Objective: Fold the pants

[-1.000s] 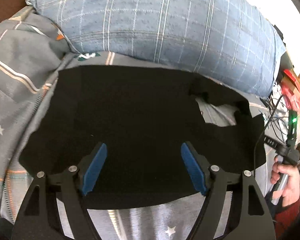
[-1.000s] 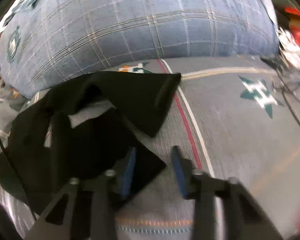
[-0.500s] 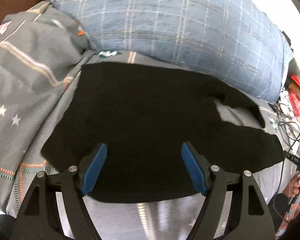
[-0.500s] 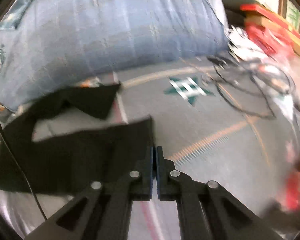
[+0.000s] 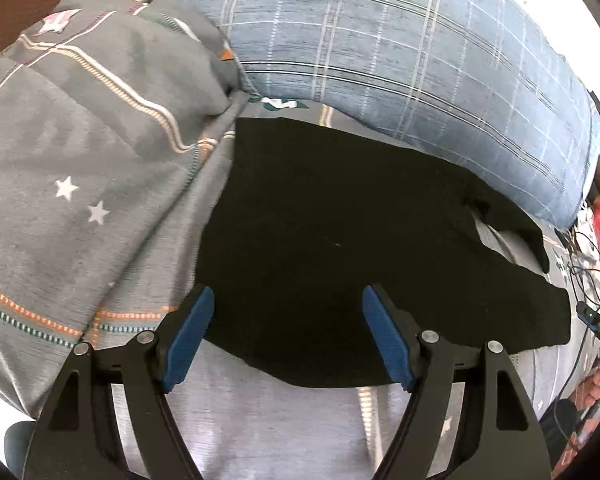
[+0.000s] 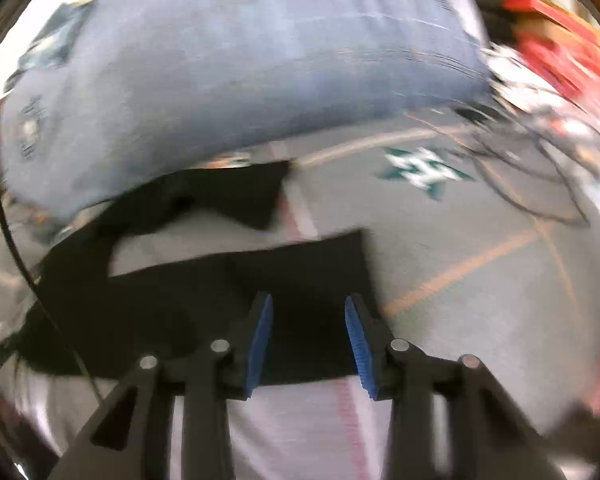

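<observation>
No containers in view. Far left: rumpled grey blanket [image 5: 80, 152] w/ stars. Centre: black pants [image 5: 340, 240] flat on grey bedsheet [image 5: 292, 432], just near of blue plaid pillow [image 5: 400, 48]. Left gripper [image 5: 288, 336] spread wide, hovering above pants' near edge, nothing pinched. Right gripper [image 6: 308, 332] over pants' right end, jaws opening, pads [image 6: 260, 336] clear of cloth; frame blurred.
</observation>
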Motion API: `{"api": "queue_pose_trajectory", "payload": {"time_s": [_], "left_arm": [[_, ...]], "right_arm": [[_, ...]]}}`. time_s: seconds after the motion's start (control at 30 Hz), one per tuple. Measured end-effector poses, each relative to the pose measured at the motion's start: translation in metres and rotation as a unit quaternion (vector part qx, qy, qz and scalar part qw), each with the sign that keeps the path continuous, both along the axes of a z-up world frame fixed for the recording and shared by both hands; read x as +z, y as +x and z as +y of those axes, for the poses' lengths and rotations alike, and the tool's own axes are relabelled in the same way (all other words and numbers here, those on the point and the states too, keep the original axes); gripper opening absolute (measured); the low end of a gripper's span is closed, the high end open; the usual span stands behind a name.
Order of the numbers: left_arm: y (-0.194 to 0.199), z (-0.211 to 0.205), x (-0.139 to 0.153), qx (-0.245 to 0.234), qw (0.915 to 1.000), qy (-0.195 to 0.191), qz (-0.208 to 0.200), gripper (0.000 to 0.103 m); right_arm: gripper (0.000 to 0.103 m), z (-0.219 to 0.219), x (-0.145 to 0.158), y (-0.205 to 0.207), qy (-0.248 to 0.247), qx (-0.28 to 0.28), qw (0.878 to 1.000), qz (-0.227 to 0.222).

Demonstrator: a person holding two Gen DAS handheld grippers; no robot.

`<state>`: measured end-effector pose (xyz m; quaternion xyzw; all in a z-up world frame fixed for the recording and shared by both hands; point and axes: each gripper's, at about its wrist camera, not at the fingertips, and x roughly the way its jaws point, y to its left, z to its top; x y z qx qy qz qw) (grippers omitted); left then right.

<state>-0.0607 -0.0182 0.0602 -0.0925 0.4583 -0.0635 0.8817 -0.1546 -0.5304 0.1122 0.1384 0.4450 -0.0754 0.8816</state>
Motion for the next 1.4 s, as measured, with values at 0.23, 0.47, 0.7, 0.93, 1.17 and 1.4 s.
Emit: {"api": "queue_pose_trajectory", "payload": {"time_s": [0.23,0.47,0.7,0.93,1.17,1.4], "left_arm": [[-0.002,-0.001,-0.015,0.004,0.9998,0.012,0.014,0.077],[0.001,-0.003,-0.027,0.006,0.9996,0.015,0.025,0.077],[-0.002,0.0,-0.013,0.003,0.9998,0.014,0.017,0.077],[0.022,0.006,0.01,-0.015,0.9999,0.003,0.004,0.084],[0.079,-0.003,0.017,-0.064,0.9978,0.015,-0.004,0.084],[0.154,-0.014,0.008,-0.146,0.989,-0.008,0.02,0.084]], "right_arm": [[0.04,0.058,-0.018,0.033,0.027,0.076,0.997,0.007],[0.041,0.088,-0.05,0.047,0.018,0.106,0.993,0.044],[0.047,0.094,-0.035,0.05,0.029,0.124,0.991,0.031],[0.059,0.117,-0.016,0.092,0.018,0.178,0.984,-0.004],[0.067,0.151,-0.009,0.155,0.005,0.252,0.968,-0.016],[0.073,0.192,-0.017,0.217,0.017,0.355,0.934,-0.023]]}}
